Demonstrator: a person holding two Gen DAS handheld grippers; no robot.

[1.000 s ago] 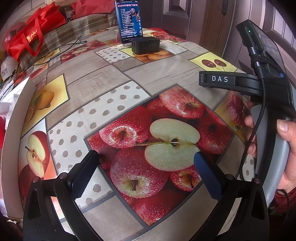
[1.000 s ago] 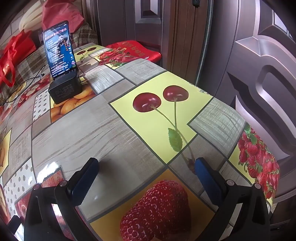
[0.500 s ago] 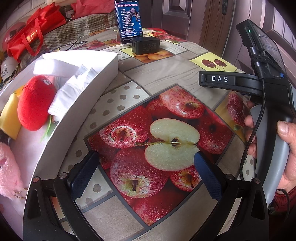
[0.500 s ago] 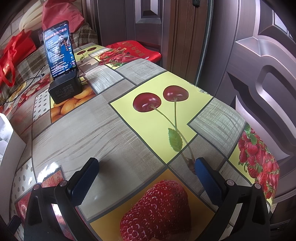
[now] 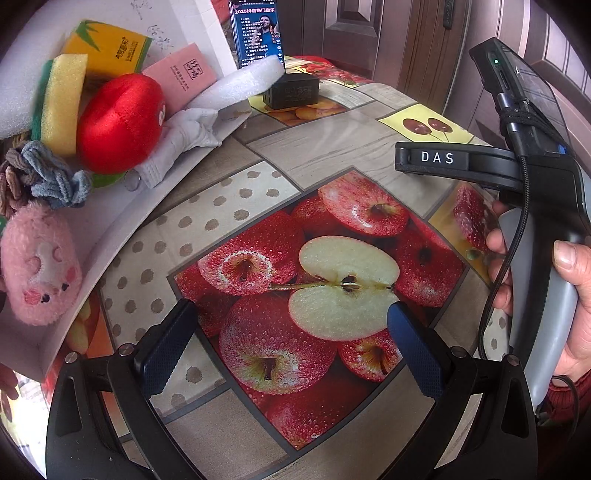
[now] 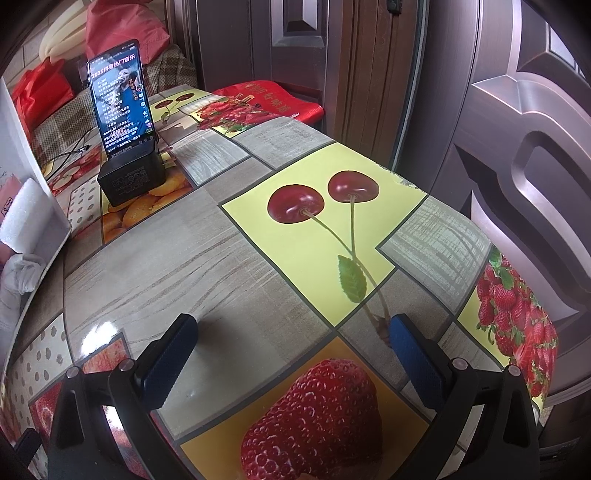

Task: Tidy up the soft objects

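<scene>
A white box (image 5: 110, 236) is tipped toward me at the left of the left wrist view, its opening facing the table. In it lie a red plush (image 5: 118, 122), a pink plush (image 5: 38, 264), a yellow-green sponge (image 5: 61, 103), a white glove (image 5: 184, 136), a white foam strip (image 5: 240, 86), grey and brown hair ties (image 5: 51, 177), a yellow packet (image 5: 110, 46) and a pink card (image 5: 181, 74). My left gripper (image 5: 291, 343) is open and empty over the apple print. My right gripper (image 6: 291, 354) is open and empty above the table; the box edge (image 6: 44, 221) shows at its left.
A phone (image 5: 256, 31) stands on a black block (image 5: 291, 90) at the table's far side, also in the right wrist view (image 6: 120, 98). The fruit-print tablecloth (image 6: 229, 266) covers the table. Dark wooden doors (image 6: 517, 147) stand close behind the right edge. Red bags (image 6: 40, 92) lie far left.
The white box came in from the left and tipped over toward the table, showing its soft contents. Both grippers stayed where they were, open.
</scene>
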